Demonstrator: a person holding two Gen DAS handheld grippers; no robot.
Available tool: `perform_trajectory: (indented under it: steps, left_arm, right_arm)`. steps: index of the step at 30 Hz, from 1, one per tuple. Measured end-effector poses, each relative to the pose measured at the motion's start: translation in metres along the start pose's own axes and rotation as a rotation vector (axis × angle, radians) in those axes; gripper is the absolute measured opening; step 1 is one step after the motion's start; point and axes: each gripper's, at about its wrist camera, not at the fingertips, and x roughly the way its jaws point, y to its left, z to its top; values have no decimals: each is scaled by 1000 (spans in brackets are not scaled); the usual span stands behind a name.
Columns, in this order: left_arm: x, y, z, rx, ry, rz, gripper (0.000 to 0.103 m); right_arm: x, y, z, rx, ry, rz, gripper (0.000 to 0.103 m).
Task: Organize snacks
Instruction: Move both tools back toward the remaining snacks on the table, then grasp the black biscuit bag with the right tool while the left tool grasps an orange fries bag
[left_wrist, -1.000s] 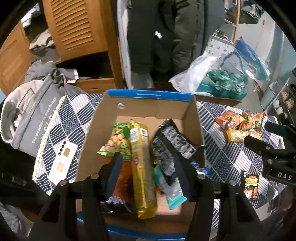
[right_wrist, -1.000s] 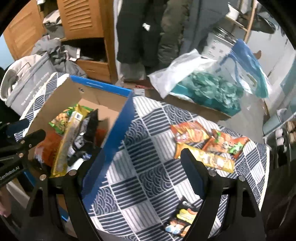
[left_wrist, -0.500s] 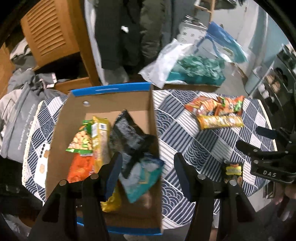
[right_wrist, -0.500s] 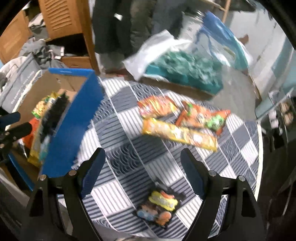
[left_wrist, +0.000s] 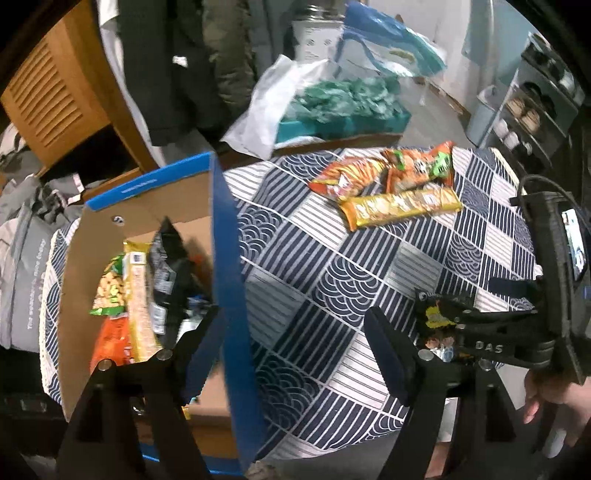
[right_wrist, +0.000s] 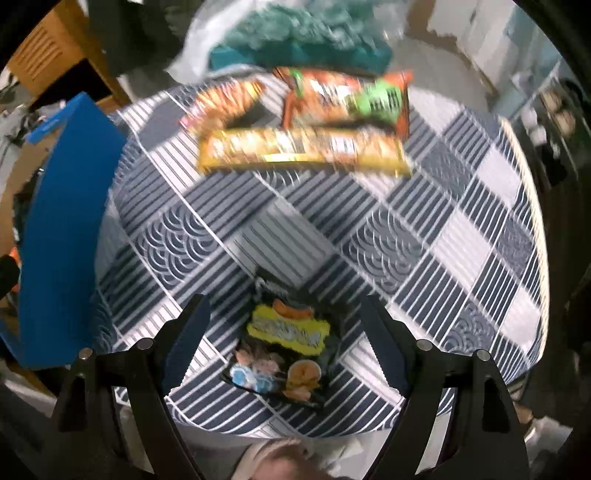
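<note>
Right gripper (right_wrist: 284, 332) is hanging wide open over the small black snack pouch (right_wrist: 282, 343) near the table's front edge, nothing gripped. Left gripper (left_wrist: 291, 343), jaws just opening, is straddling the blue-rimmed cardboard box (left_wrist: 225, 258) wall, empty. Several packets are sitting inside; long yellow biscuit pack (left_wrist: 402, 206) and two orange bags (left_wrist: 388, 170) are waiting on the checked cloth (left_wrist: 332, 277).

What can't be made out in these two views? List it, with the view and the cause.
- Black snack packet: in the left wrist view, the right gripper covers most of it.
- Bottom of the cardboard box: left wrist view, hidden by its blue wall and the left gripper.
- Printing on the yellow biscuit pack and orange bags: right wrist view, motion blur.
- Box contents: right wrist view, cut off by the left edge.
</note>
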Motion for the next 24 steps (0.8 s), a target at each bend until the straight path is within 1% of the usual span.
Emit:
perform_trajectory:
  steps: [5, 9, 13, 17, 22, 24]
  left_arm:
    - [21, -14, -5, 4, 39, -3, 78]
    - [39, -20, -8, 13, 70, 31, 78]
    - [54, -24, -8, 15, 101, 43, 78]
    - [61, -25, -8, 17, 111, 46, 78]
    - [72, -30, -11, 29, 134, 50, 78]
    - [76, -32, -12, 35, 145, 51, 78]
  right_arm:
    - [20, -4, -9, 45, 43, -13, 82]
    - [33, -7, -13, 75, 75, -19, 82]
    - [42, -9, -14, 96, 87, -32, 82]
    - [57, -9, -15, 113, 108, -48, 83]
    - [70, -9, -20, 139, 127, -37, 84]
    - [72, -5, -20, 111, 118, -63, 85]
